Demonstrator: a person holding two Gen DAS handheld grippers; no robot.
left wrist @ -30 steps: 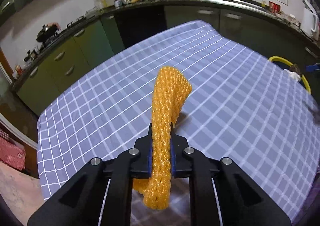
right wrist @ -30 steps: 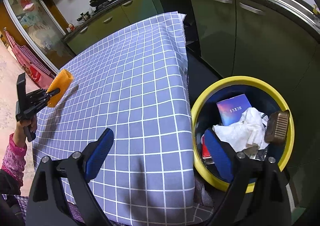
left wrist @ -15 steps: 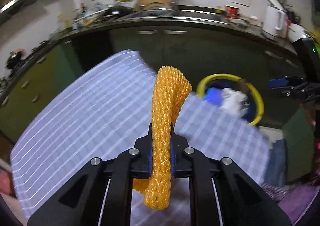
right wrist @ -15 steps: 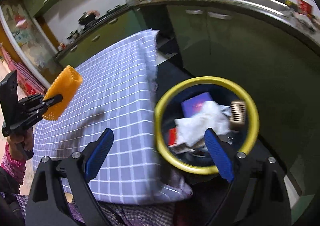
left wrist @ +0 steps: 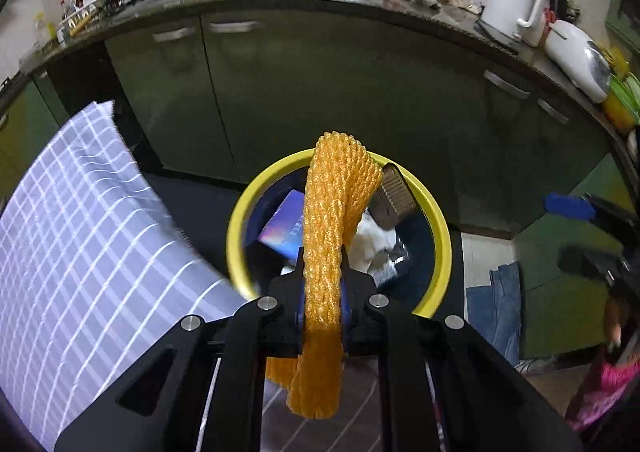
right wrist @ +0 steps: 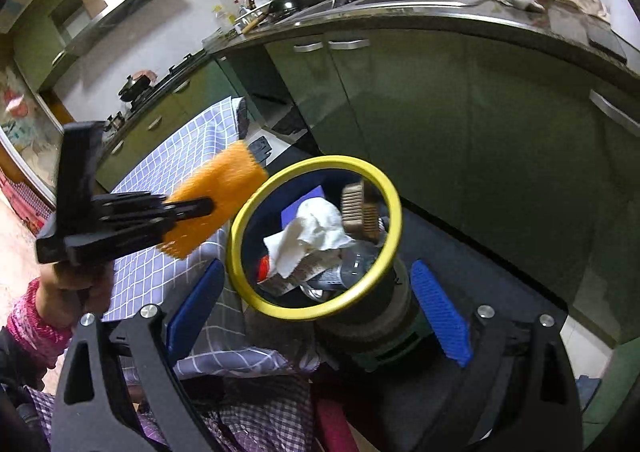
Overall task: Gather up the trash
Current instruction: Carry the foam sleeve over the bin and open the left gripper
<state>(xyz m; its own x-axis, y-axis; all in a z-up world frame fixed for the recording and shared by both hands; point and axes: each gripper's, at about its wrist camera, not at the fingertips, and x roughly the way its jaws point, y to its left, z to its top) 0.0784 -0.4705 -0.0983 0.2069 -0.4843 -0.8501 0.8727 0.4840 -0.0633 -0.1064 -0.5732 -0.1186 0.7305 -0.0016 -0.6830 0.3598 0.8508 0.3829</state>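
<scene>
left gripper (left wrist: 323, 292) pinching the orange foam net (left wrist: 334, 212), net's long axis pointing ahead at the yellow-rimmed trash bin (left wrist: 438, 220), bin's just past its fingertips; right gripper (right wrist: 316, 304) wide open, empty.

The left gripper (left wrist: 323, 288) is clamped on an orange foam mesh sleeve (left wrist: 328, 220), which rises between its jaws above a round yellow-rimmed trash bin (left wrist: 434, 220). Inside the bin lie a purple box (left wrist: 282, 228) and crumpled white paper (left wrist: 372, 238). A lilac checked tablecloth (left wrist: 80, 252) reaches the bin's left rim.
</scene>
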